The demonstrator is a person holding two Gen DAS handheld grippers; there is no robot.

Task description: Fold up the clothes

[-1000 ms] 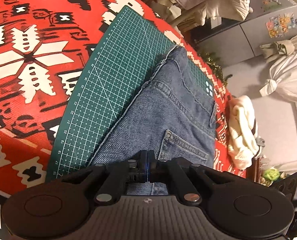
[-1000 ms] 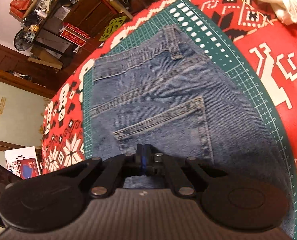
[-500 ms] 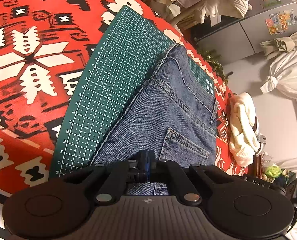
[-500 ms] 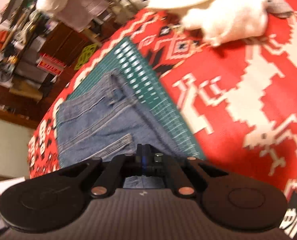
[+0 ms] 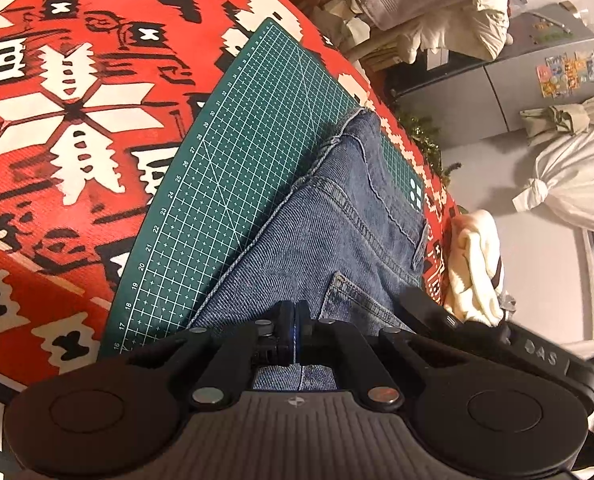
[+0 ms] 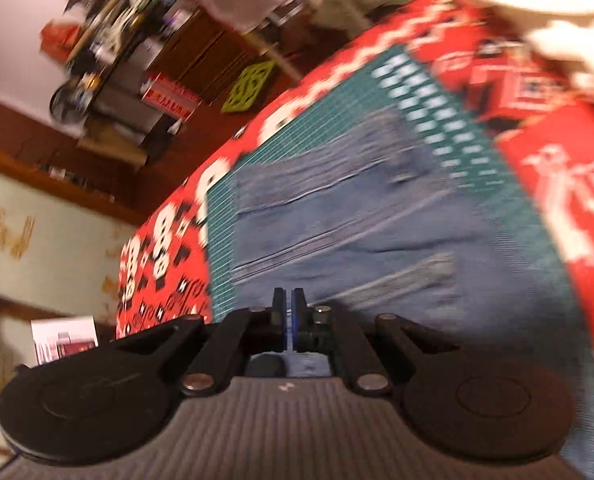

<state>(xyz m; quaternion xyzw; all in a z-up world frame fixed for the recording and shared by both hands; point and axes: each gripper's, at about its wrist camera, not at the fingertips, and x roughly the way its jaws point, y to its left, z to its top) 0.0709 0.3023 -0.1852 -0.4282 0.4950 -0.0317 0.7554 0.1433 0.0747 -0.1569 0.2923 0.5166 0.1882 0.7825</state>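
Folded blue denim jeans [image 5: 337, 240] are lying on the green gridded cutting mat [image 5: 233, 168] over the red patterned table [image 5: 57, 80]; left gripper [image 5: 294, 334] and right gripper [image 6: 288, 320] are hovering above, jaws pressed together, gripping nothing

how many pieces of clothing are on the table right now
2. The folded jeans lie on the green cutting mat; a cream garment sits bunched on the red tablecloth beyond the jeans. More may lie out of view.

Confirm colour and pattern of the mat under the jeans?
Dark green cutting mat with a white grid and numbered edge; jeans lie on it. Left wrist view shows it best.
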